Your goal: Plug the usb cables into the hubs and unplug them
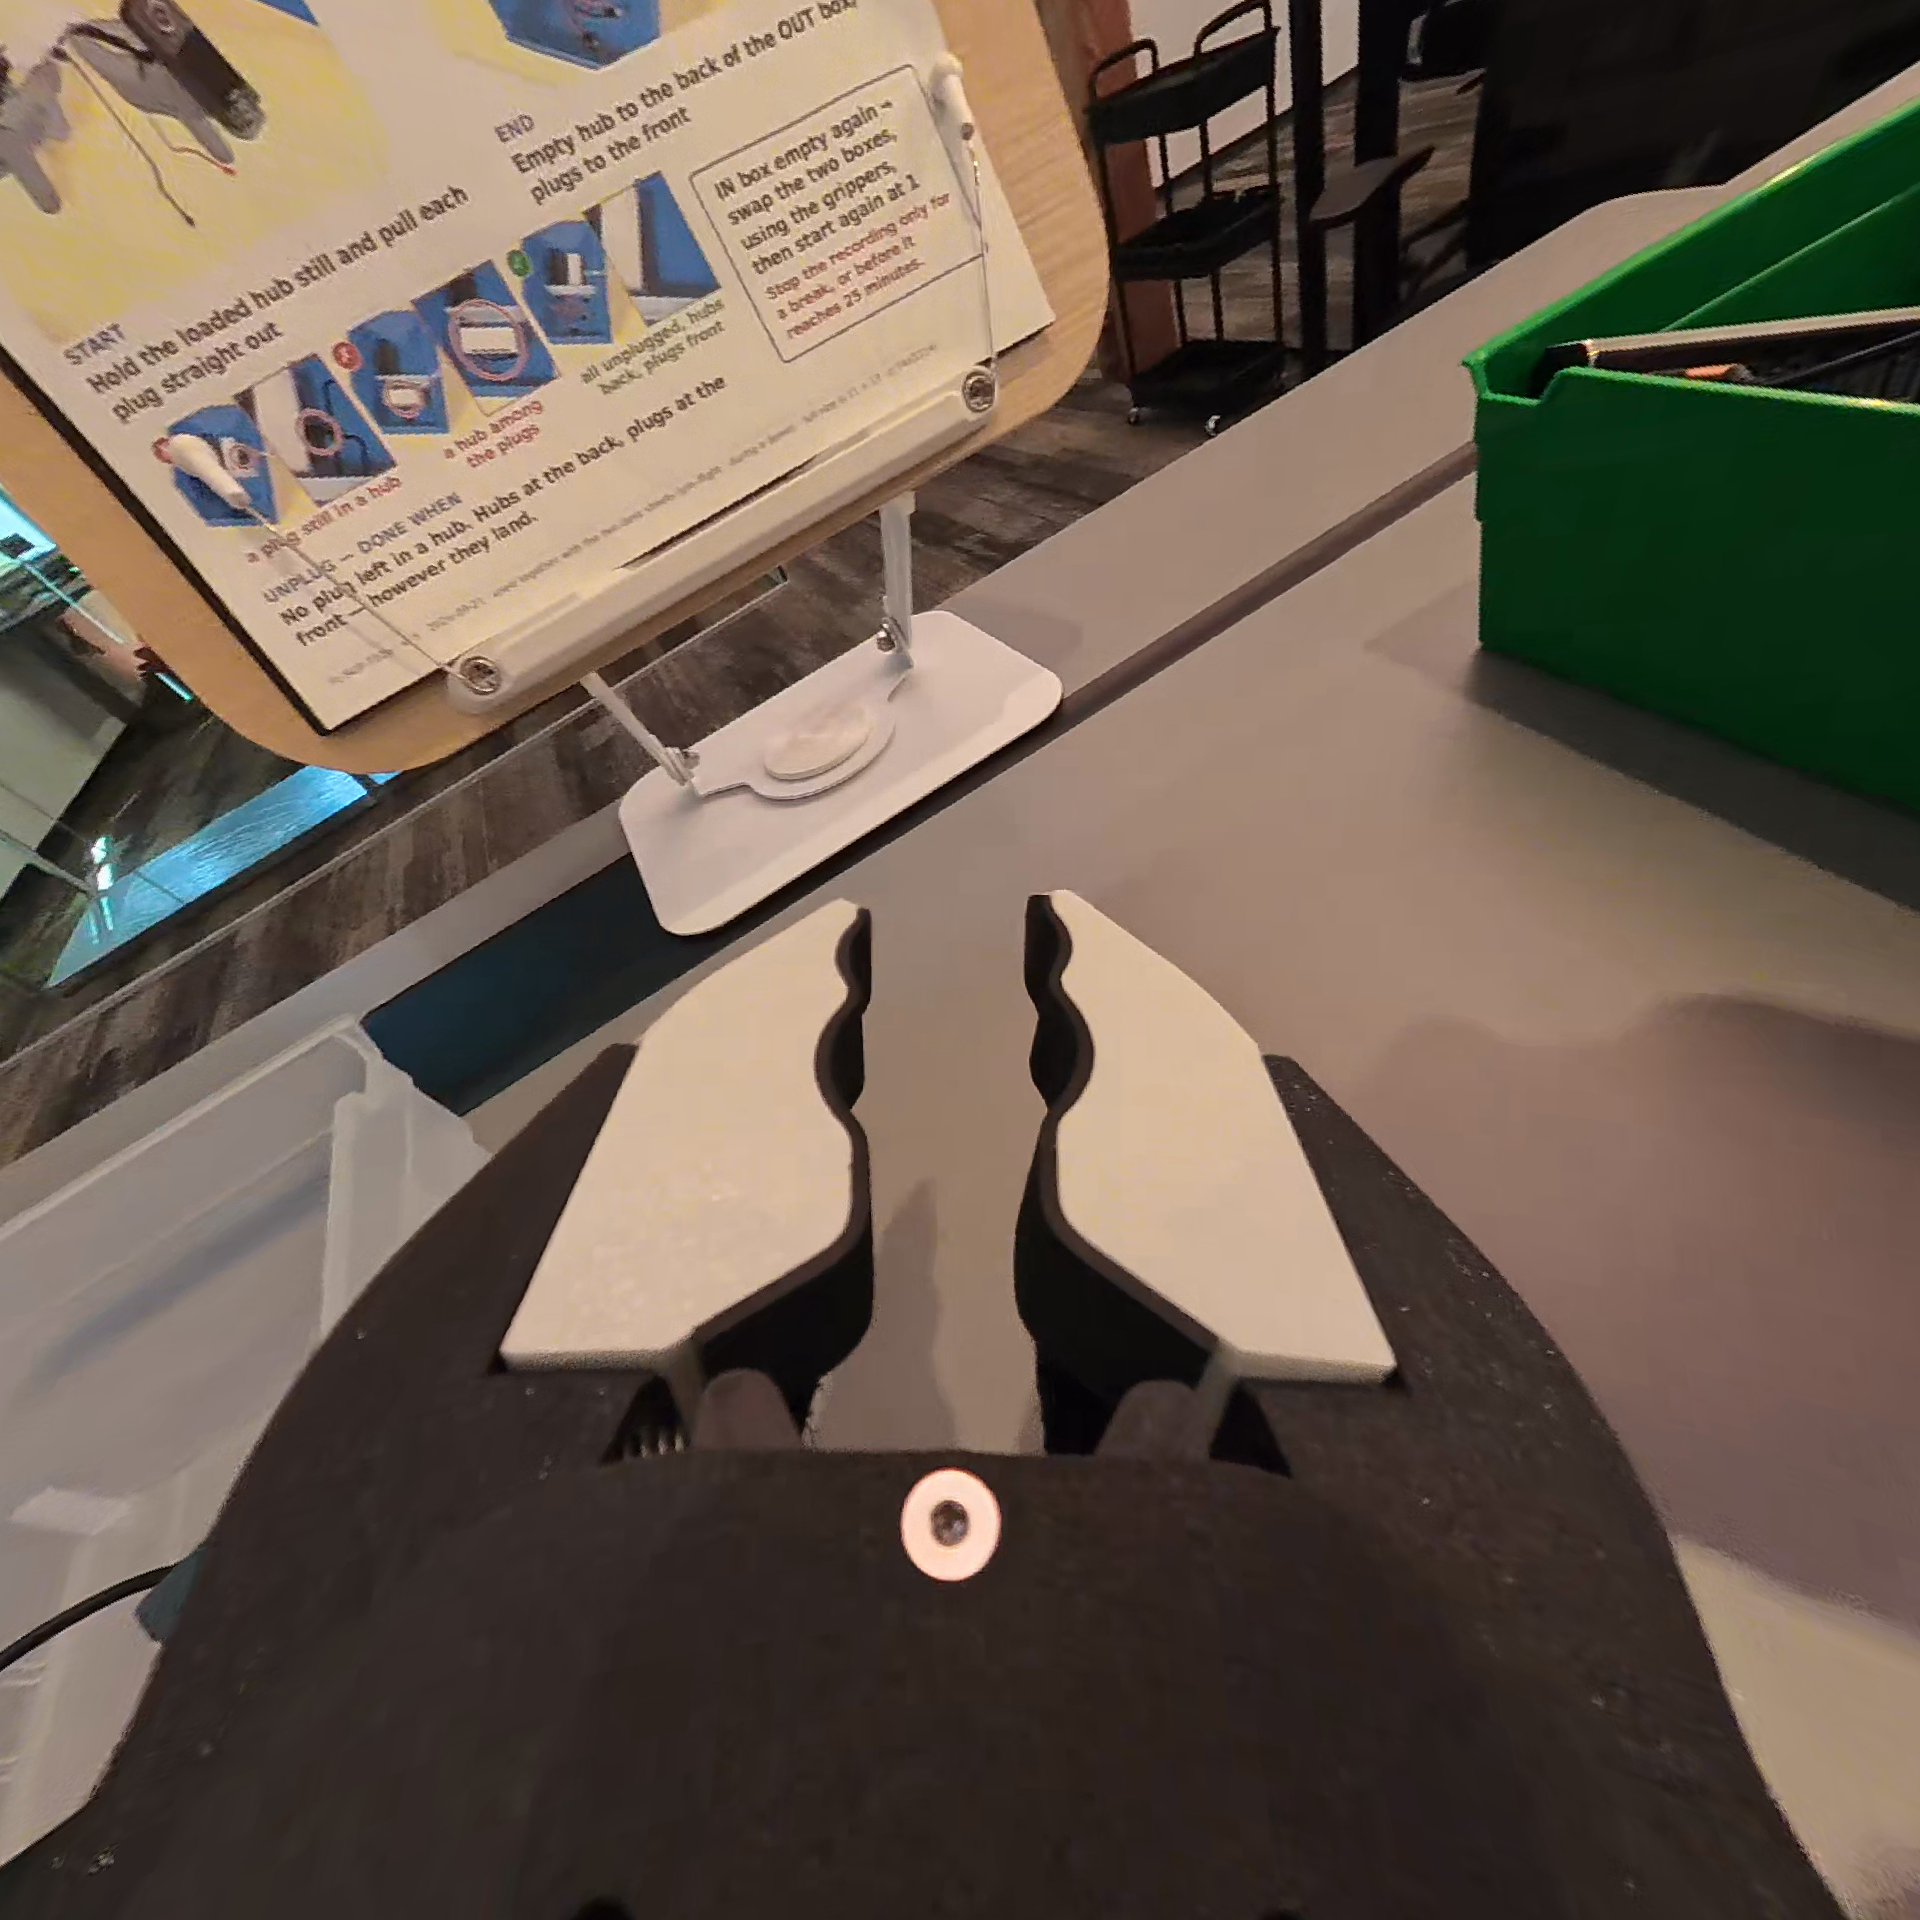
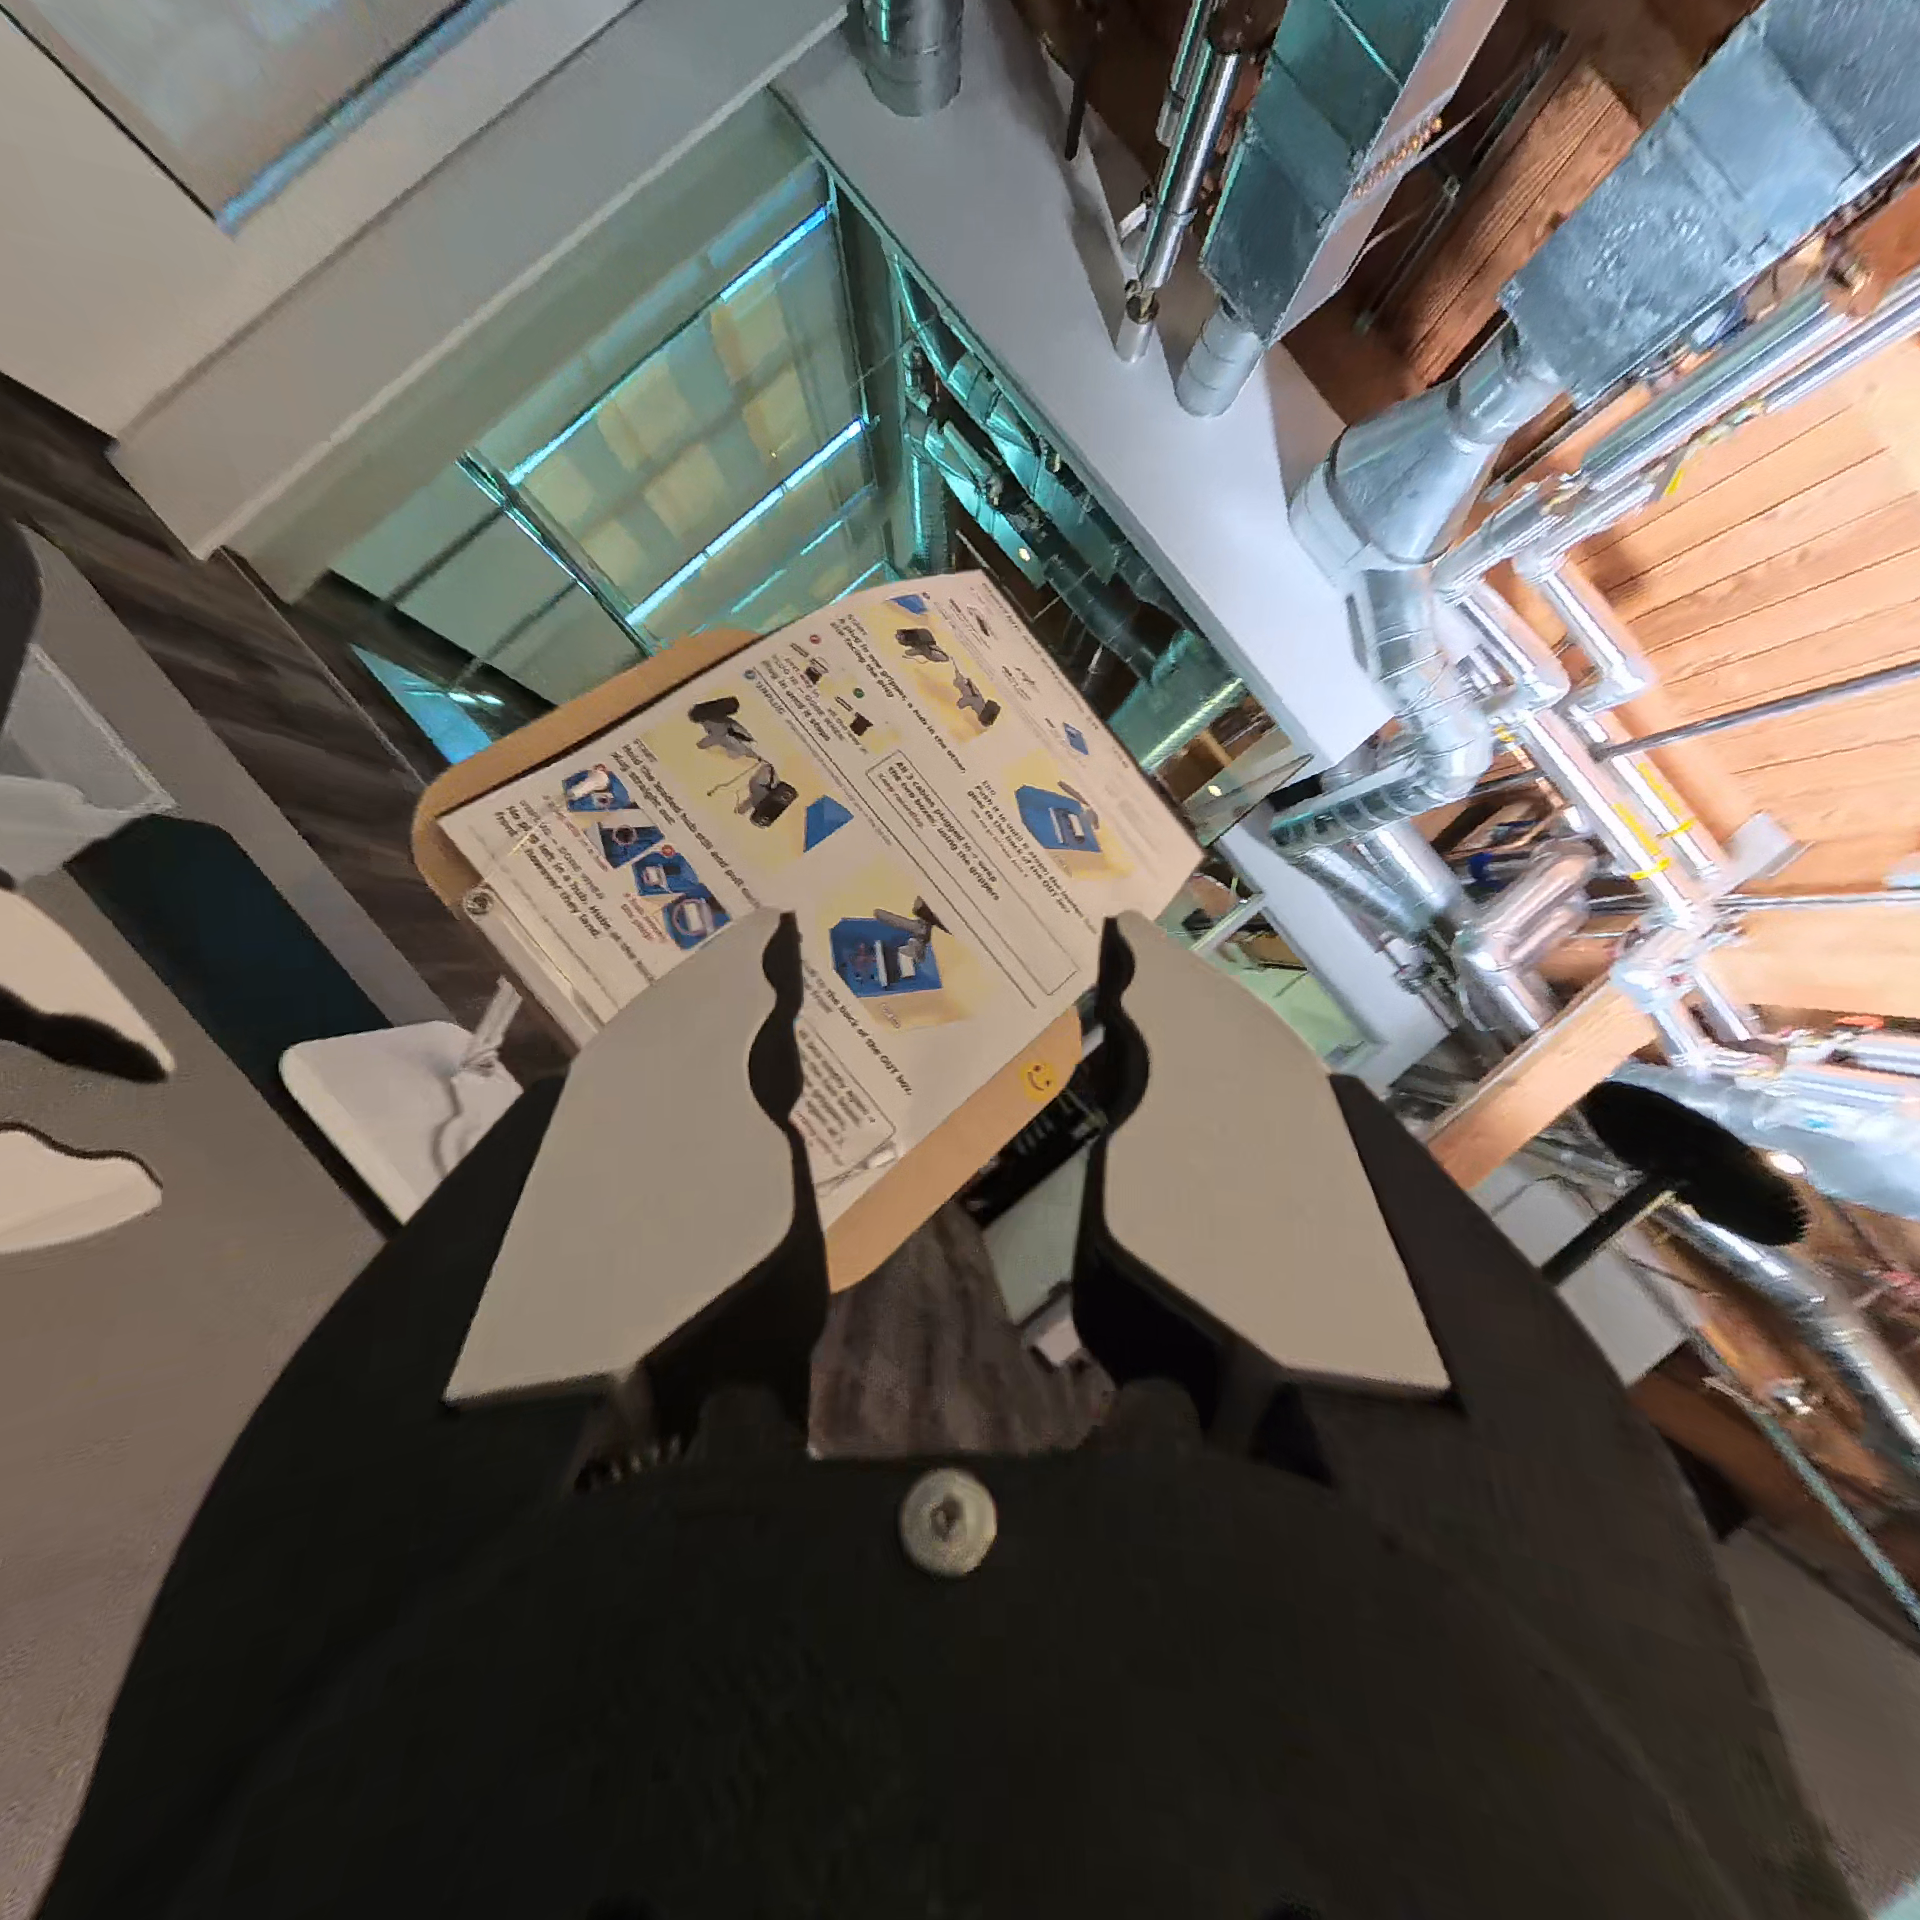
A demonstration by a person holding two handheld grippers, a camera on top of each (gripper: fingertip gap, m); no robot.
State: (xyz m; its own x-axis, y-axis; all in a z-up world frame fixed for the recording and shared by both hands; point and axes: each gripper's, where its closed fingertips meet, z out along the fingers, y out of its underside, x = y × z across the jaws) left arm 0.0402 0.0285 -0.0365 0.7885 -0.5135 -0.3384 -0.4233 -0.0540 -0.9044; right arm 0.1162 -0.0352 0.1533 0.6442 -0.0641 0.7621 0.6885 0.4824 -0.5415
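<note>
No hub or usb plug shows clearly in either view. My left gripper (image 1: 948, 920) is open and empty, held low over the grey table (image 1: 1351, 935), pointing at the white foot of the sheet stand (image 1: 842, 769). My right gripper (image 2: 951, 940) is open and empty, raised and rolled sideways, pointing at the instruction sheet (image 2: 831, 831) and the ceiling behind it. The left gripper's white fingers (image 2: 73, 1008) show at the left edge of the right wrist view. A thin dark cable (image 1: 62, 1626) runs at the lower left edge by the clear box.
An instruction sheet on a wooden board (image 1: 499, 343) stands on a white stand at the table's far edge. A green bin (image 1: 1704, 540) with dark items inside sits at the right. A clear plastic box (image 1: 177, 1278) sits at the left. A black cart (image 1: 1195, 208) stands beyond the table. Some 20 cm of space lies between my two pairs of fingers.
</note>
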